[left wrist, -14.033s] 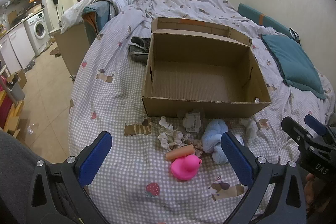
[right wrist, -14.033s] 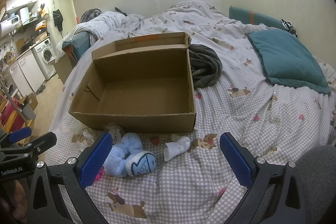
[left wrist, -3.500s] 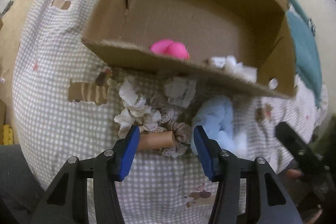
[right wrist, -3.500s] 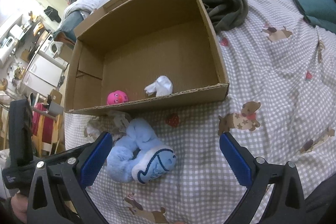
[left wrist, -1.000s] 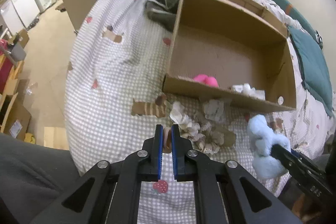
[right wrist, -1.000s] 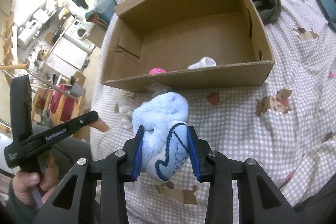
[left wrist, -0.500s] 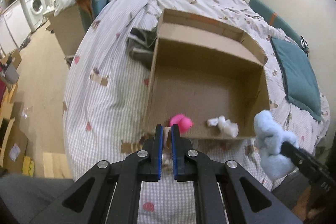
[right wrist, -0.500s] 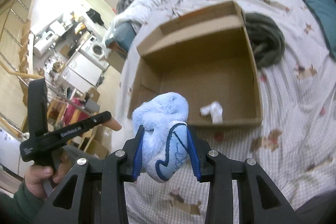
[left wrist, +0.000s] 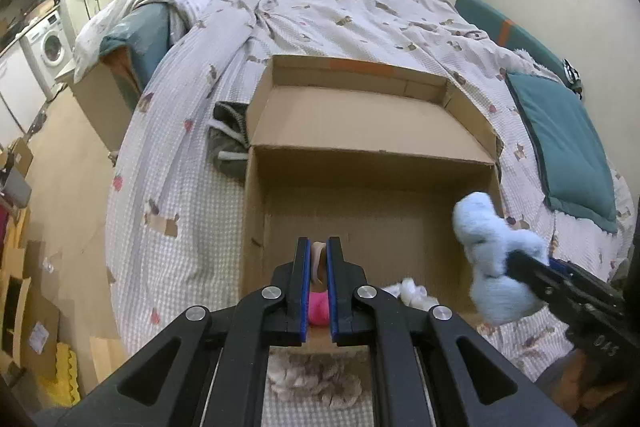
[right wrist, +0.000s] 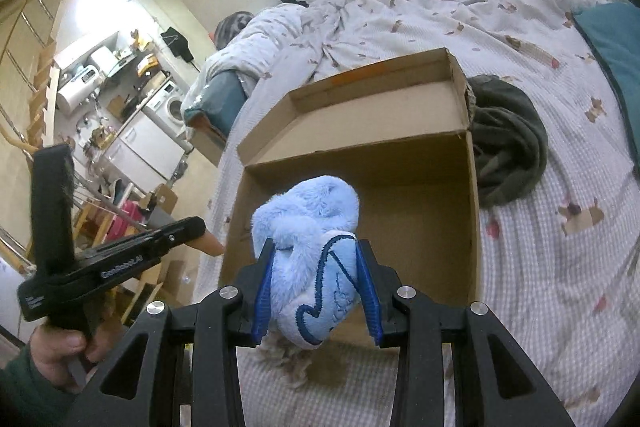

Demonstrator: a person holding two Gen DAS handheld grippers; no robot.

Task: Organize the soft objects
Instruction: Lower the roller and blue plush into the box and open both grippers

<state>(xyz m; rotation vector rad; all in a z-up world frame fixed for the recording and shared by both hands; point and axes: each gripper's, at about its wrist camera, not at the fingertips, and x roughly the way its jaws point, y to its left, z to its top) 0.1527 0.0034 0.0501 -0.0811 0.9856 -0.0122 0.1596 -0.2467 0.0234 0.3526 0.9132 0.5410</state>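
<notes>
Your right gripper (right wrist: 316,291) has its blue-padded fingers (right wrist: 264,291) clamped on the fluffy light-blue plush toy (right wrist: 312,247), held in the air above the near edge of the open brown cardboard box (left wrist: 372,131) on the checked bedspread (left wrist: 176,187). Your left gripper (left wrist: 318,267) has its fingers nearly together, pinching a small tan cylinder-shaped piece (left wrist: 318,255) over the box's near left corner. Inside the box lie a bright pink rubber toy (left wrist: 319,309) and a crumpled white cloth (left wrist: 414,293).
</notes>
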